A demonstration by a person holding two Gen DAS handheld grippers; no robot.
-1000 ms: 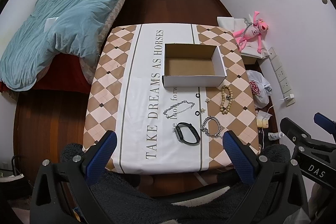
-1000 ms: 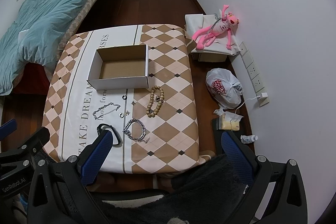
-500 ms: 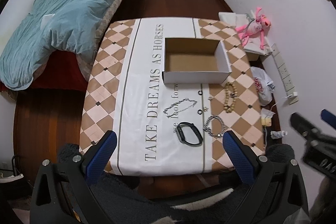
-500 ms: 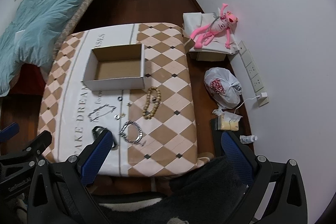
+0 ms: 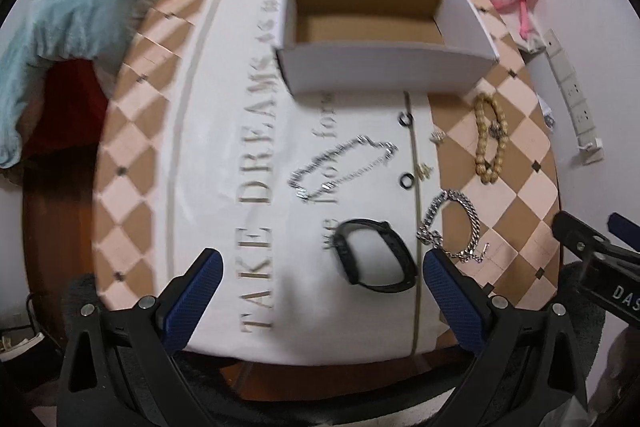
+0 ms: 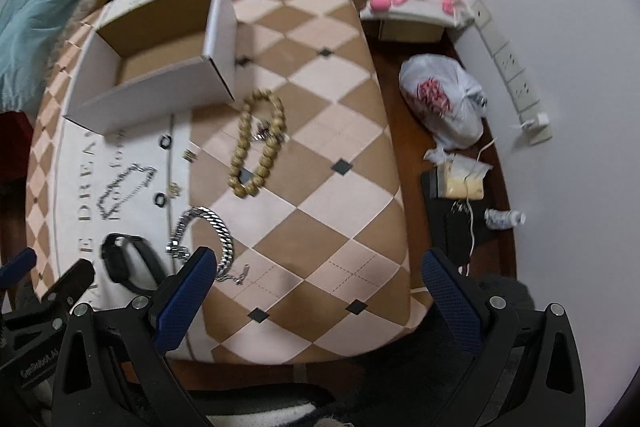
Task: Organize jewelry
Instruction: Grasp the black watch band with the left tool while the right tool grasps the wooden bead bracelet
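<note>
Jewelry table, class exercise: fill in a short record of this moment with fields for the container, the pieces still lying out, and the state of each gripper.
container: open cardboard box, nothing visible inside
surface: checked tablecloth with printed lettering
pieces out: wooden bead bracelet; thin silver chain; thick silver chain bracelet; black watch band; two small black rings; tiny charms, too small to identify
left gripper: open, holding nothing, nearest the black watch band
right gripper: open, holding nothing, over the table's near edge
</note>
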